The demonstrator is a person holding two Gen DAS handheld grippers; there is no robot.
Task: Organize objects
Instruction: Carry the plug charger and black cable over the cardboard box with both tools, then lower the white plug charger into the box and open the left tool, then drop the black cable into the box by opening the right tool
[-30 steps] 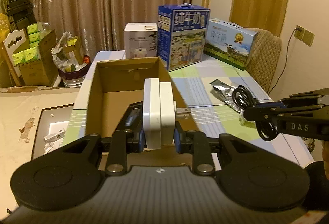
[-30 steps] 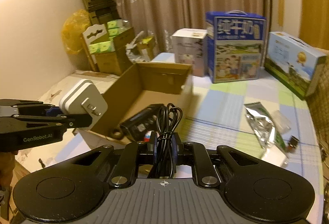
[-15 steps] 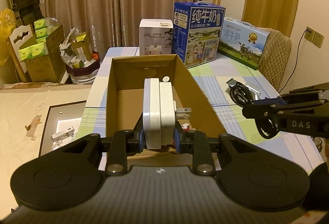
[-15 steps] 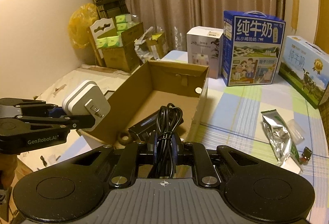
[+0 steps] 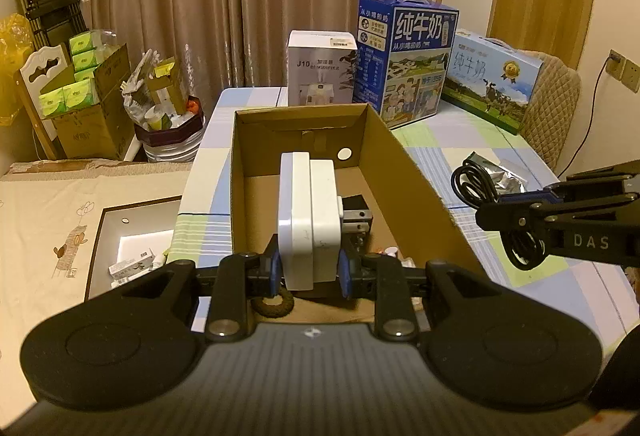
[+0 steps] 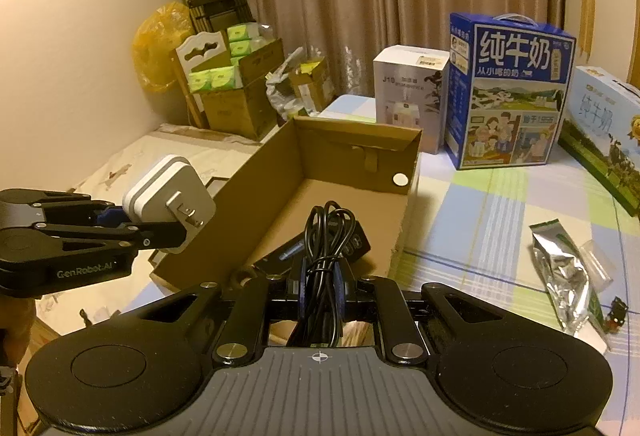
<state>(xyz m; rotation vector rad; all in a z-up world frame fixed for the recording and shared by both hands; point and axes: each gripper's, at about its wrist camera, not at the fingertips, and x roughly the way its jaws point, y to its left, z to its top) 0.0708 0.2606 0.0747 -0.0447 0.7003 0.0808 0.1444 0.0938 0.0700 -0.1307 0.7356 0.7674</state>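
Note:
My left gripper (image 5: 307, 272) is shut on a white plug adapter (image 5: 309, 216) with metal prongs pointing right, held over the near end of an open cardboard box (image 5: 416, 172). From the right wrist view the same adapter (image 6: 168, 196) hangs just left of the box (image 6: 256, 188). My right gripper (image 6: 320, 284) is shut on a coiled black cable (image 6: 326, 240), above the box's near right part; the cable (image 5: 478, 182) also shows in the left wrist view. Inside the box lie a dark flat device (image 6: 348, 240) and a brown ring (image 5: 274, 304).
A checked tablecloth (image 6: 480, 220) covers the table. At the back stand a white box (image 5: 322, 66), a blue milk carton (image 5: 408, 56) and a second carton (image 5: 494, 76). A silver foil pouch (image 6: 560, 276) lies right. Cartons and a bin (image 5: 168, 140) crowd the floor left.
Both grippers have moved on with their loads, so the open box now lies straight ahead and its far wall shows more fully. Neither grip has altered.

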